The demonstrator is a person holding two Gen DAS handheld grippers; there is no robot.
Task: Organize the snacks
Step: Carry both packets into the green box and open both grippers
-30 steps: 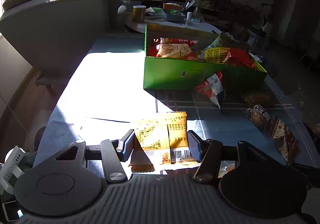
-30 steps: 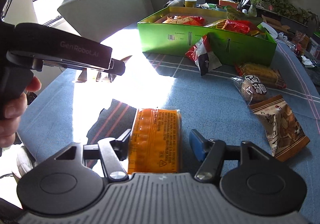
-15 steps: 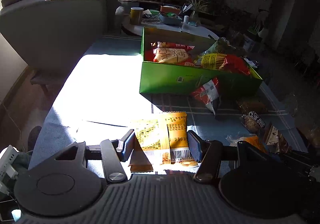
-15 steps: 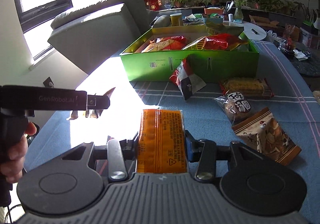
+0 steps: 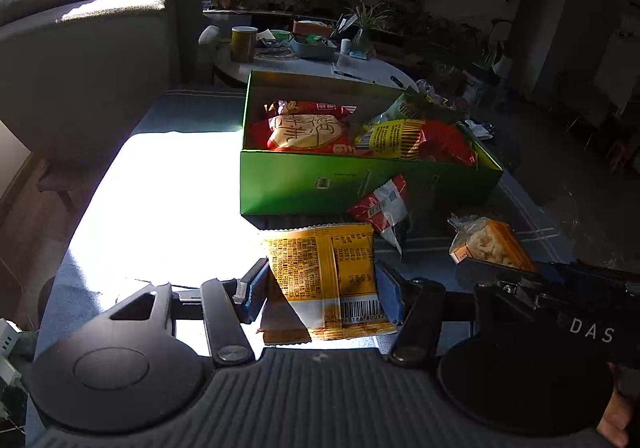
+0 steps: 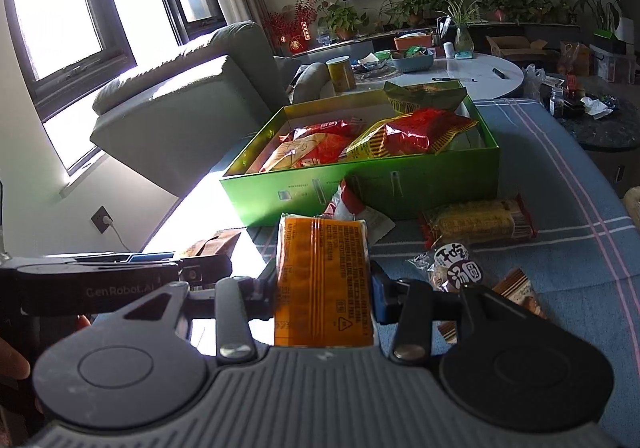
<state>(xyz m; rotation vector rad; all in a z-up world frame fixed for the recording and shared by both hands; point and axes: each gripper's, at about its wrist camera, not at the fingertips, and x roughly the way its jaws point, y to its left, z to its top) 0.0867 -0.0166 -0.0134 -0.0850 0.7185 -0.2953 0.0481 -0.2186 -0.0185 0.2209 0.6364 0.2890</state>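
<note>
My left gripper (image 5: 320,288) is shut on a yellow snack packet (image 5: 324,272) with a barcode, held above the blue tablecloth. The right gripper (image 6: 324,284) is shut on an orange snack packet (image 6: 324,280), lifted off the table; that packet (image 5: 492,244) also shows at the right of the left wrist view. Ahead of both stands the open green box (image 5: 304,184) (image 6: 400,180), holding red and yellow snack bags (image 5: 416,140) (image 6: 412,132). A red and white packet (image 5: 384,208) (image 6: 352,208) leans against the box's front wall.
Loose snacks lie right of the box front: a long wafer pack (image 6: 480,224), a round-label packet (image 6: 456,264) and a brown packet (image 6: 520,288). A grey armchair (image 6: 184,96) stands at the left, and a white round table (image 6: 460,72) with clutter lies behind the box.
The right gripper has lifted the orange packet off the table and come closer to the box and to the left gripper. The left gripper keeps its yellow packet and has barely moved.
</note>
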